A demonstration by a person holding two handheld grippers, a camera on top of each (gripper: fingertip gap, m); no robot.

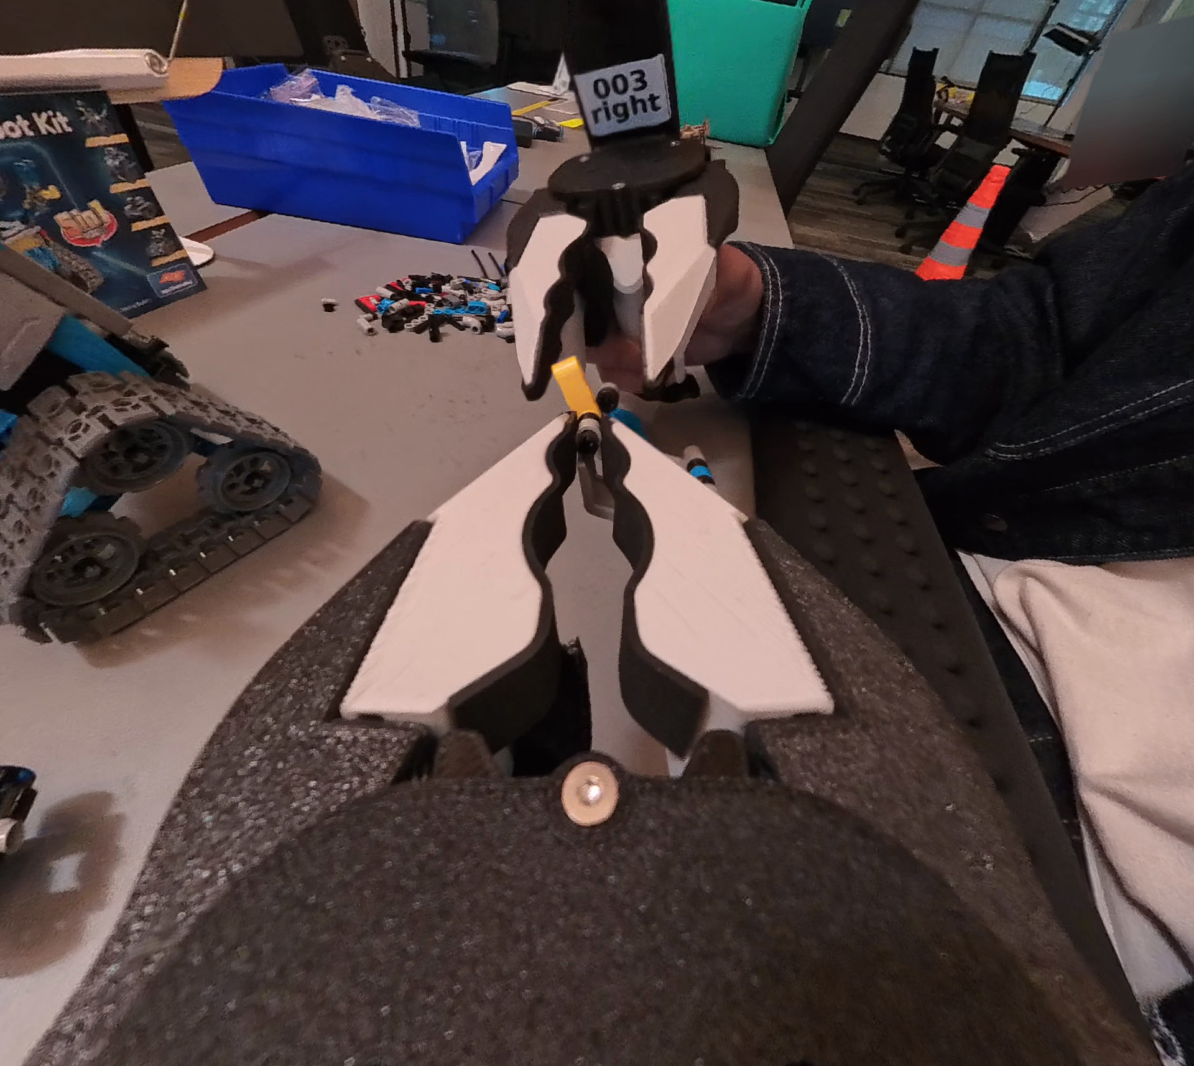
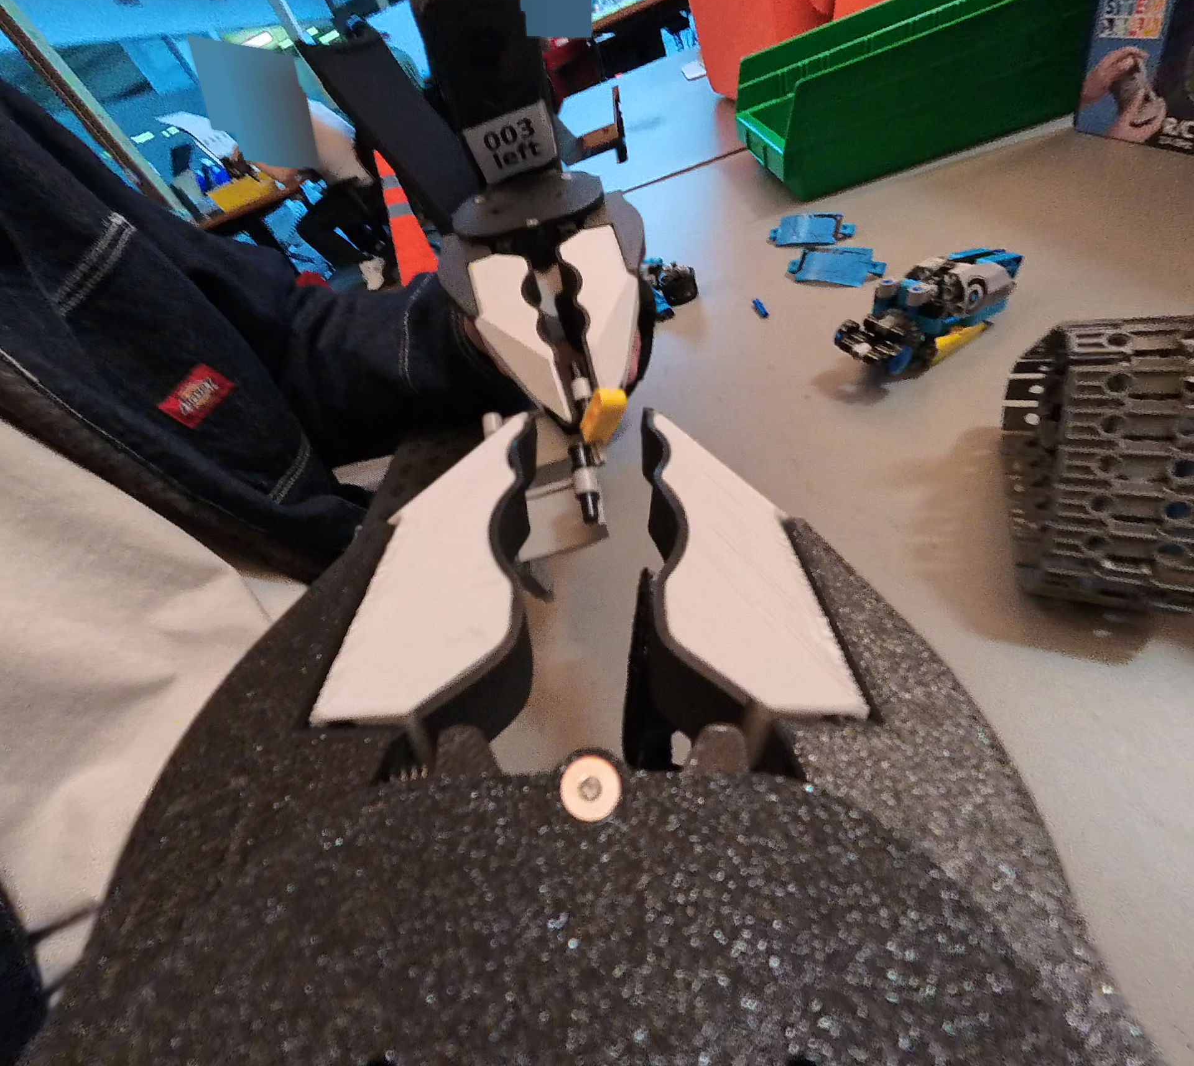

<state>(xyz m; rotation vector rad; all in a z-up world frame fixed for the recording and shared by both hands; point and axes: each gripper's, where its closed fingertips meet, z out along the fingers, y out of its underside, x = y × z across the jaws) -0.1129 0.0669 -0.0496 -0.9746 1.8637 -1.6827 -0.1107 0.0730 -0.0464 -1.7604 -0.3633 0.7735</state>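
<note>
Your left gripper (image 1: 589, 421) is clamped on a small axle piece (image 1: 589, 433) with a yellow connector (image 1: 574, 383) at its tip, held above the grey tabletop (image 1: 387, 421). Your right gripper (image 2: 585, 421) faces it nose to nose with its jaws spread, the axle piece (image 2: 585, 476) between them but untouched; your sleeved right forearm (image 1: 904, 337) reaches in from 3 o'clock. In the left wrist view, a tracked vehicle (image 1: 129, 486) sits at 9 o'clock, loose parts (image 1: 433, 305) at 11, a blue bin (image 1: 349, 156) beyond. In the right wrist view, a green bin (image 2: 904, 85) lies at 1 o'clock and a small blue model (image 2: 930, 305) at 2.
</note>
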